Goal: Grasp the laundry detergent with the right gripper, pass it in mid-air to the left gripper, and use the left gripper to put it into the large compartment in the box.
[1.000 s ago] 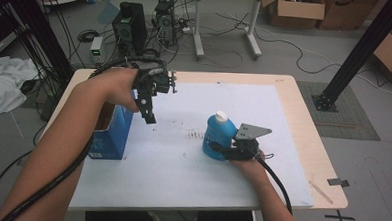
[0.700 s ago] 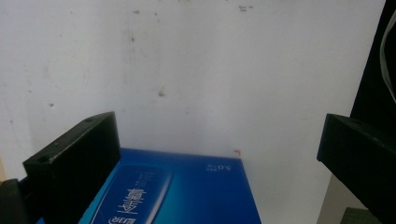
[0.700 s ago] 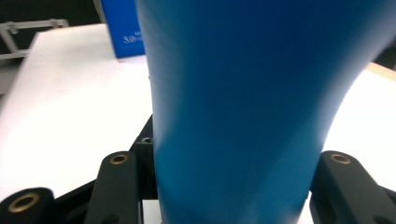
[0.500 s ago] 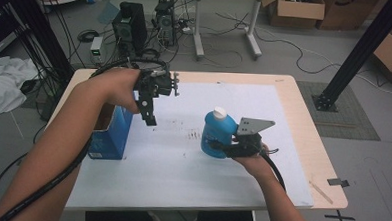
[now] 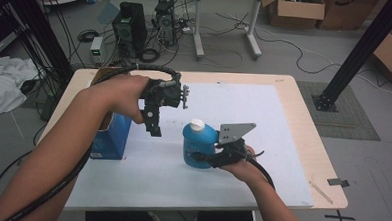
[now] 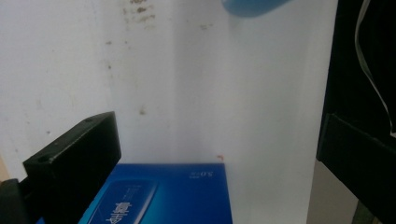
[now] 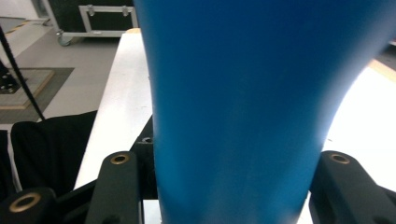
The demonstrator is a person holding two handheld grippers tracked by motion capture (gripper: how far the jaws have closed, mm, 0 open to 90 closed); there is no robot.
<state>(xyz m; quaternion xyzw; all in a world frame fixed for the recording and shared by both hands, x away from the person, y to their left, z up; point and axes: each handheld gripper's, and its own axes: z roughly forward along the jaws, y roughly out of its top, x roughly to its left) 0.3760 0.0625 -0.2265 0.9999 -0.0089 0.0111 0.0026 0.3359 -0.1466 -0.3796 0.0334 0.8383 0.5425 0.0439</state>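
Standing one blue bottle (image 5: 198,145), one blue box (image 5: 112,137)

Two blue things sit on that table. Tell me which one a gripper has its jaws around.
The blue bottle with the white cap: the right gripper has a jaw on each side of it. The blue box stands apart at the table's left, ungripped, under the left gripper.

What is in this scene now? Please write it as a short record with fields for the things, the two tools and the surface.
held thing: blue plastic bottle with a white cap, upright on the table
right tool: jaws on both sides of the bottle's body, closed on it
left tool: held above the table, jaws apart, nothing between them
other thing: blue cardboard box at the table's left side, below the person's left forearm
surface: white sheet with small brown stains, on a wooden table
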